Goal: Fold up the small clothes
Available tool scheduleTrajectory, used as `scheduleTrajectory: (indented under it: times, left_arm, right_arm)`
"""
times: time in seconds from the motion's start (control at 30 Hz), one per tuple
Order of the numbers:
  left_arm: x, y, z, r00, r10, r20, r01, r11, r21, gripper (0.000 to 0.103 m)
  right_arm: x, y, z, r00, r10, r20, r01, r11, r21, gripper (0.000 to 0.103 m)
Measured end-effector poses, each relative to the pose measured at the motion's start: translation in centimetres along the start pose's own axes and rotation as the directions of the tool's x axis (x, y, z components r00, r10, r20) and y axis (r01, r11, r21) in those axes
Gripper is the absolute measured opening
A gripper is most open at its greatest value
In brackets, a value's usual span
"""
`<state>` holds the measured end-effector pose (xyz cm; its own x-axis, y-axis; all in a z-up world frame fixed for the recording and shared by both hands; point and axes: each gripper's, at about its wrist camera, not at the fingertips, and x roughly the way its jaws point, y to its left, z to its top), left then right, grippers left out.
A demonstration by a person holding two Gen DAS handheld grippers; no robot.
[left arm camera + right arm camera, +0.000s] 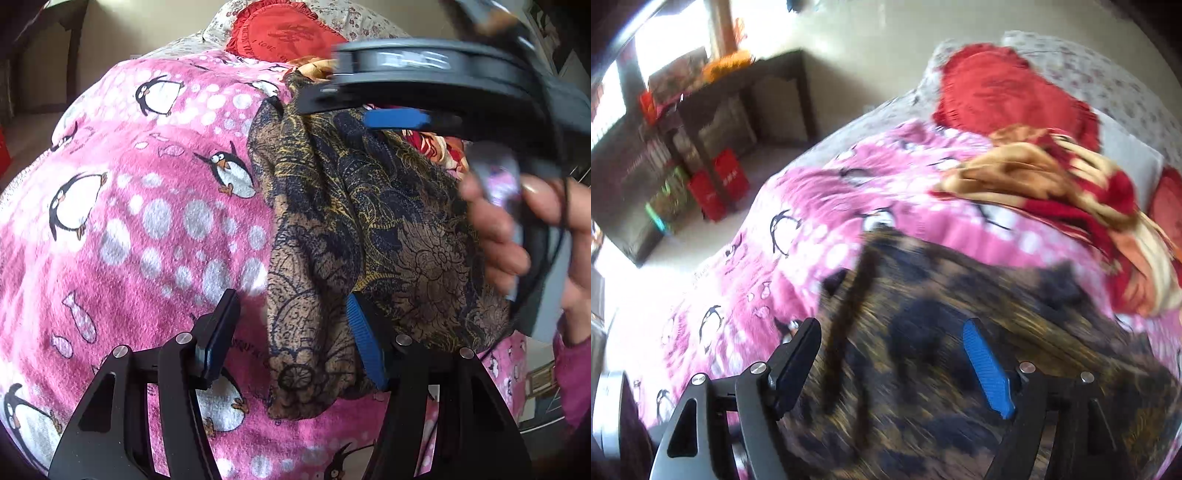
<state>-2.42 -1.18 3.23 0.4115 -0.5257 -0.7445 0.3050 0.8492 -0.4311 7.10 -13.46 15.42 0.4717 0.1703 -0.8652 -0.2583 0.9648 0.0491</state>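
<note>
Paisley garment [373, 229], brown and navy, lies bunched in soft ridges on the pink penguin blanket [129, 206], and we judge the folding barely begun: we see no crisp crease or squared edge yet, only a rumpled heap that has to be spread flat first.

Our left gripper [295, 332] stands part open over the near edge of the garment. Its blue-padded finger [364, 339] lies against the cloth there, while the other finger sits over the blanket just beside it, so nothing is pinched. It points steeply down from the near side of the garment.

Our right gripper [897, 354] has its jaws wide apart with nothing clamped; they hang above the garment, which fills the space below them in heavy blur. A dark strap-like strip [849, 332] runs up across the cloth between the fingers; we cannot tell whether it belongs to the garment. From the left wrist camera we see that tool at the garment's far side, tilted, with a hand [517, 229] wrapped round its handle.

Beyond the garment lie a red and tan crumpled cloth [1071, 192] and a red frilled cushion [1004, 92].
</note>
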Motion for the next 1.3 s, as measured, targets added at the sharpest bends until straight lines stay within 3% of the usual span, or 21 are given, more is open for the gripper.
scheduleTrajectory:
  times: [0.07,0.2,0.27,0.37,0.4,0.43,0.47,0.53,0.6,0.67,0.73,0.8,0.87,1.1,1.3]
  left_arm:
    - [0.0,0.5,0.0,1.0,-0.024,0.006,0.025,0.999,-0.024,0.06]
    - [-0.1,1.3,-0.1,0.998,-0.056,0.014,0.056,0.997,-0.045,0.06]
    - [-0.1,1.4,-0.2,0.998,-0.06,0.017,0.061,0.997,-0.04,0.06]
    - [-0.3,1.5,-0.1,0.998,-0.06,0.011,0.06,0.997,-0.038,0.06]
    - [-0.3,1.4,0.0,0.998,-0.061,0.007,0.061,0.997,-0.037,0.062]
    - [-0.1,1.3,0.2,0.998,-0.066,0.005,0.067,0.997,-0.037,0.064]
    - [0.0,1.1,0.5,0.997,-0.071,0.005,0.071,0.997,-0.037,0.068]
    - [0.3,0.5,1.0,0.998,-0.059,0.012,0.059,0.998,-0.031,0.071]
    - [0.6,-0.1,1.4,0.999,-0.038,0.015,0.038,0.999,-0.019,0.074]
    - [1.1,-0.6,1.8,1.0,-0.024,0.019,0.025,1.0,-0.015,0.074]
    - [1.1,-1.3,2.3,0.999,-0.043,0.011,0.043,0.999,-0.015,0.069]
    - [0.8,-2.1,2.6,0.996,-0.086,0.005,0.086,0.996,-0.008,0.032]
    - [0.3,-3.6,2.9,0.994,-0.105,0.002,0.105,0.994,0.03,0.018]
    - [-2.3,-9.3,4.1,0.986,-0.162,0.027,0.156,0.977,0.147,0.012]
    - [-2.6,-15.8,5.1,0.976,-0.219,-0.003,0.214,0.951,0.222,0.012]
  right_arm:
    - [1.7,1.2,0.6,0.999,-0.01,-0.046,0.009,1.0,-0.026,0.078]
    - [5.2,3.3,1.4,0.986,-0.094,-0.136,0.082,0.993,-0.088,0.089]
    - [6.4,4.1,1.4,0.98,-0.122,-0.158,0.106,0.988,-0.11,0.097]
    - [7.4,4.6,1.2,0.972,-0.178,-0.15,0.158,0.978,-0.138,0.097]
    - [7.2,4.5,1.2,0.974,-0.18,-0.136,0.162,0.977,-0.136,0.087]
    - [7.0,4.4,1.1,0.975,-0.187,-0.118,0.171,0.976,-0.136,0.063]
    - [6.4,4.1,1.0,0.974,-0.21,-0.09,0.195,0.969,-0.15,0.05]
    - [5.3,2.9,0.9,0.983,-0.157,-0.091,0.143,0.979,-0.146,0.024]
    - [4.1,1.0,0.9,0.992,-0.07,-0.1,0.062,0.995,-0.083,0.016]
    - [2.3,-0.9,0.9,0.997,0.031,-0.076,-0.032,0.999,-0.008,0.013]
    - [0.8,-1.6,0.6,0.996,0.078,-0.046,-0.077,0.997,0.02,0.012]
    - [-0.6,-2.1,0.3,0.996,0.086,-0.021,-0.085,0.996,0.03,0.011]
    - [-1.9,-2.9,-0.2,0.995,0.104,0.004,-0.104,0.994,0.041,0.011]
    - [-6.5,-6.8,-0.9,0.986,0.146,0.084,-0.155,0.981,0.118,0.011]
    - [-11.5,-11.4,-2.4,0.986,0.105,0.131,-0.126,0.979,0.16,0.011]
